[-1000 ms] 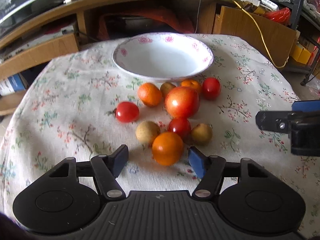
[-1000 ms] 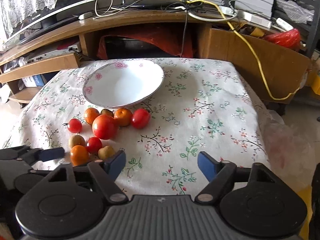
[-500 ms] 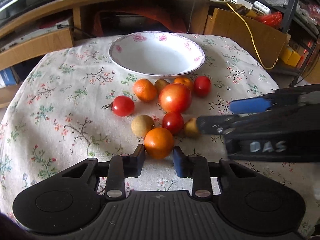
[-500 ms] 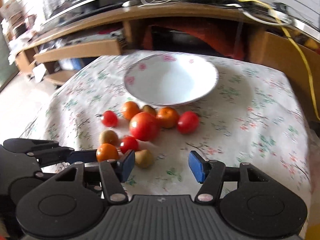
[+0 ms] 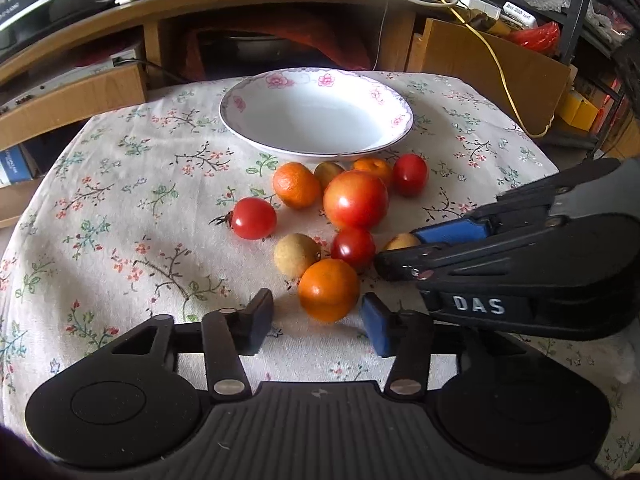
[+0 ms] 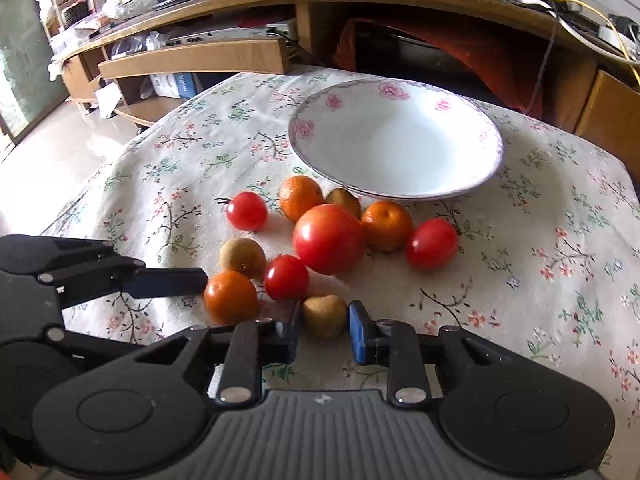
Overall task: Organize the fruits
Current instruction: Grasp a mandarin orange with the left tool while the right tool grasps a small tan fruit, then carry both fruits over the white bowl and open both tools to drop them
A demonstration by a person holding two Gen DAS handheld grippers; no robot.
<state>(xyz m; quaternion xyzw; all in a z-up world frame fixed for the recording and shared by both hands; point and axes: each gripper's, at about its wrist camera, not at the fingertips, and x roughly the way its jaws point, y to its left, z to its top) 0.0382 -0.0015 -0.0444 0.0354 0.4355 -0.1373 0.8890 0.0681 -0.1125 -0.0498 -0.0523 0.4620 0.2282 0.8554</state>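
Note:
A white bowl [image 5: 225, 109] with pink flowers on its rim stands at the back of the floral cloth, with nothing in it. In front of it lie a large red fruit [image 5: 355, 199], three cherry tomatoes, small oranges and small brown fruits. My left gripper [image 5: 317, 322] straddles the nearest orange [image 5: 329, 290]; its jaws are opening and a gap shows at the left pad. My right gripper [image 6: 325, 330] is shut on a small brown fruit [image 6: 324, 316] that rests on the cloth. In the left wrist view it reaches in from the right.
A wooden desk [image 5: 280, 4] with shelves, cables and a yellow cord [image 5: 500, 68] rises just behind the table. A cardboard box [image 5: 500, 60] stands at the back right. The cloth drops off at the left edge towards the floor [image 6: 60, 148]. The two grippers sit close together.
My right gripper swung left and down over the fruit pile and closed on the small brown fruit. My left gripper narrowed around the nearest orange, then widened again, staying in place.

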